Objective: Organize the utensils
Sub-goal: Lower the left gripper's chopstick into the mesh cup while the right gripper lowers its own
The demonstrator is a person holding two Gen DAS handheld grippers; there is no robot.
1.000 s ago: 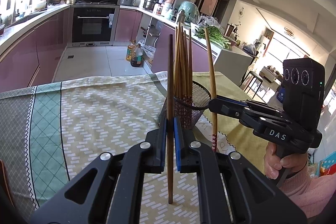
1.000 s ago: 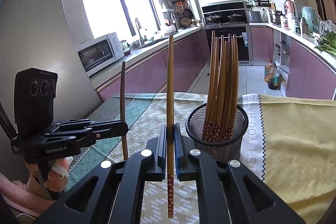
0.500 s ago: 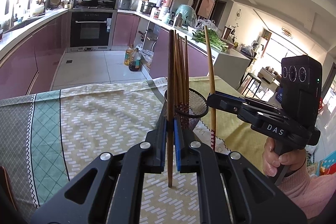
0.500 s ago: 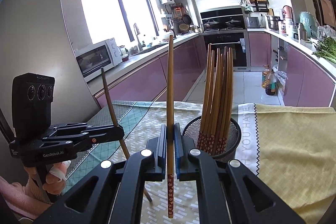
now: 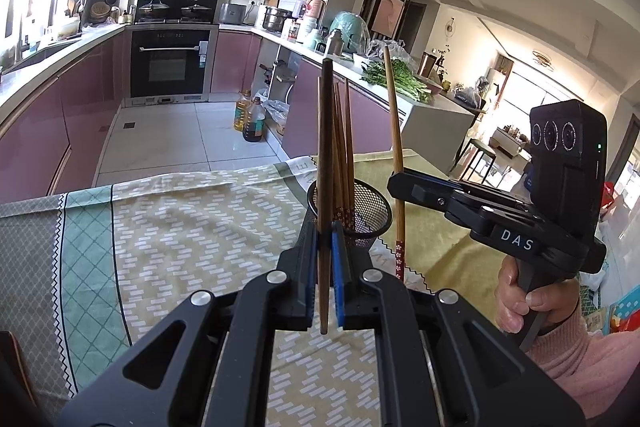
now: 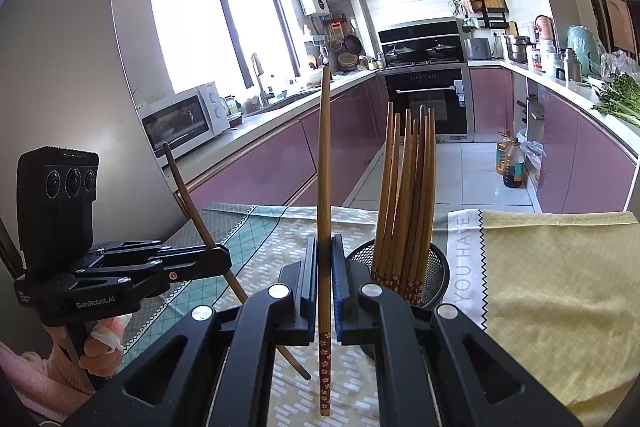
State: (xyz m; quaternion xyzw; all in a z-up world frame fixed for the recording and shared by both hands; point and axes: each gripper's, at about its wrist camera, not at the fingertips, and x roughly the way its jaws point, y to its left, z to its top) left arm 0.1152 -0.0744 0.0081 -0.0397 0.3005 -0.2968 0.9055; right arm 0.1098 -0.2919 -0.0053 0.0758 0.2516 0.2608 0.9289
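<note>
Chopsticks are the whole matter, and from my left wrist I see my left gripper (image 5: 325, 267) clamped on a dark chopstick (image 5: 325, 163), which stands nearly upright between the blue pads, its lower end poking out below them. Just beyond it sits the black mesh holder (image 5: 372, 211) on the patterned tablecloth (image 5: 180, 227), with a bundle of chopsticks (image 5: 343, 147) standing inside, their flowered ends down. To the right, my right gripper (image 5: 400, 183) is closed on a lighter chopstick (image 5: 394, 131), held upright beside the holder, its red flowered end below the jaws; my right hand (image 5: 528, 303), in a pink sleeve, wraps the handle. From my right wrist, that same gripper (image 6: 325, 283) pinches the lighter chopstick (image 6: 325, 167) at mid-length, the flowered end hanging down toward the cloth (image 6: 272, 247). The mesh holder (image 6: 436, 275) lies just right of the fingers, and its bundle (image 6: 408, 195) fans slightly upward. At the left, my left gripper (image 6: 216, 261) grips the dark chopstick (image 6: 188, 203), which tilts here, top leaning left, and my left hand (image 6: 100, 343) holds the grip.
</note>
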